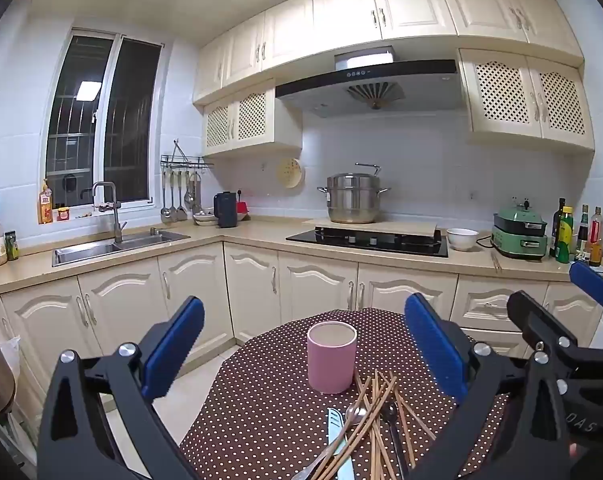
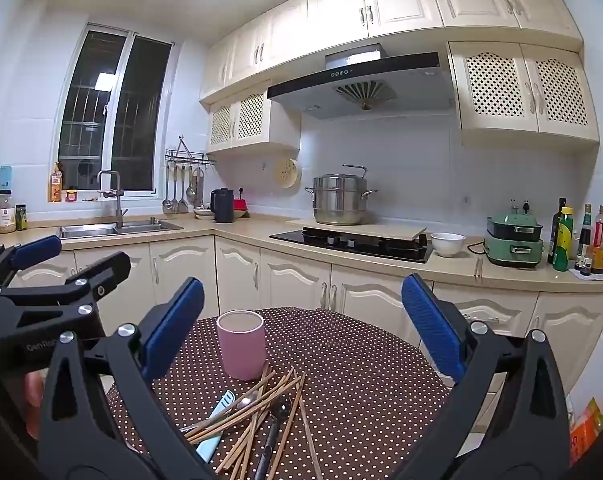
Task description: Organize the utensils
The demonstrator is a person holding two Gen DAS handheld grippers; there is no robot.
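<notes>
A pink cup (image 1: 332, 357) (image 2: 241, 344) stands upright on a small table with a brown polka-dot cloth (image 1: 261, 400) (image 2: 361, 380). In front of it lies a loose pile of wooden chopsticks (image 1: 375, 412) (image 2: 261, 408), a silver spoon (image 1: 354, 412), a black spoon (image 1: 390, 410) (image 2: 280, 404) and a light-blue knife (image 1: 335, 426) (image 2: 217, 424). My left gripper (image 1: 301, 352) hovers open above the near side of the table, nothing between its blue pads. My right gripper (image 2: 301, 328) is open too, level beside it, and holds nothing.
Cream base cabinets (image 1: 205, 280) run behind the table, with a sink (image 1: 113, 246) at left and a hob (image 1: 369, 240) carrying a steel pot (image 1: 353, 200). A white bowl (image 1: 461, 238), a green cooker (image 1: 519, 232) and bottles (image 1: 577, 236) sit at right.
</notes>
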